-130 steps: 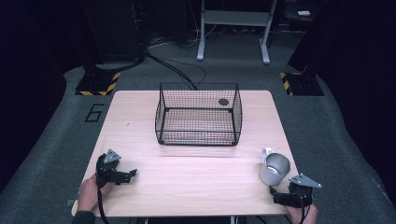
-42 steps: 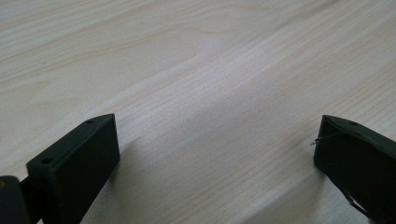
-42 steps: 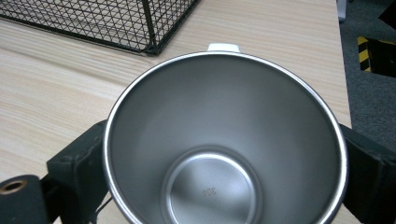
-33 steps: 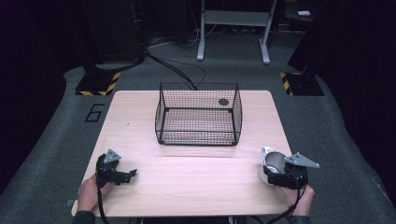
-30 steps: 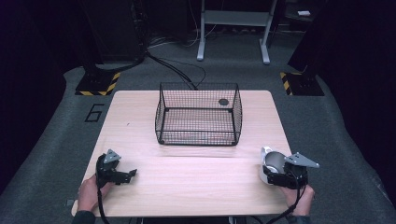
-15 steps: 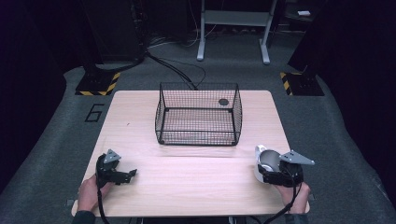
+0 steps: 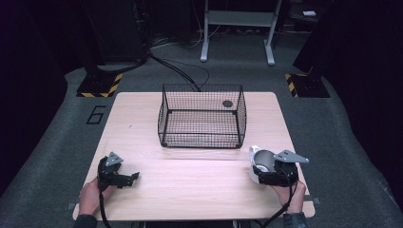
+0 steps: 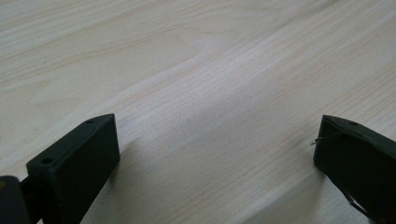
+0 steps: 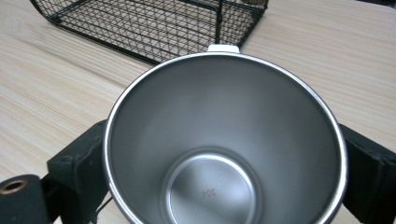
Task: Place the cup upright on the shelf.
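1. My left gripper (image 7: 124,177) rests low at the near left, jaws spread wide with nothing between them.
2. My right gripper (image 7: 266,175) sits at the near right, jaws pressed against both sides of a steel cup (image 9: 224,140).
3. My hands (image 7: 92,197) grip both from behind.

You have one steel cup (image 7: 262,162) near the table's (image 7: 199,175) right edge, toward its near right corner. One wire basket (image 7: 202,116) stands at the middle of the far edge. You hold two grippers, left (image 7: 124,177) and right (image 7: 259,179).
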The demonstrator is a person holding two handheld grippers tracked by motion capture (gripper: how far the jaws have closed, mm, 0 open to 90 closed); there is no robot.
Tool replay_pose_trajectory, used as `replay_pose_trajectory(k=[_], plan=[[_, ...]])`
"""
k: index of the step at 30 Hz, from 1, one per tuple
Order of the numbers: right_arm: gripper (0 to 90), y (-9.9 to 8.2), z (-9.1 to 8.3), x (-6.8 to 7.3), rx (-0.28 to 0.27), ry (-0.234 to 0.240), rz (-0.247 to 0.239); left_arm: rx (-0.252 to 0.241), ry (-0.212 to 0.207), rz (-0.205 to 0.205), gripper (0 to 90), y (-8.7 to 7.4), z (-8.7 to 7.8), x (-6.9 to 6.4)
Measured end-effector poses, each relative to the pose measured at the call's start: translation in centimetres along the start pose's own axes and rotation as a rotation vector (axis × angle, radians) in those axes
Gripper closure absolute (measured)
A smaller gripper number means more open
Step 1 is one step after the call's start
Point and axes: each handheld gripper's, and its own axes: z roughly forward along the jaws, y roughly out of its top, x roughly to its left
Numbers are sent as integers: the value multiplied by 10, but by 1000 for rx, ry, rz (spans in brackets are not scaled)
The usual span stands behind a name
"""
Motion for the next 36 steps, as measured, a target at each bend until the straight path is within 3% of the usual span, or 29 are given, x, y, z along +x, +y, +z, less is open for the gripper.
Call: replay_pose_trajectory(k=[18,36], plan=[[62,17,18,22,-1,73,-47,-1,1,2,4,0,0,0],[63,35,29,35,-9,132,-80,-1,0,5,4,0,0,0]])
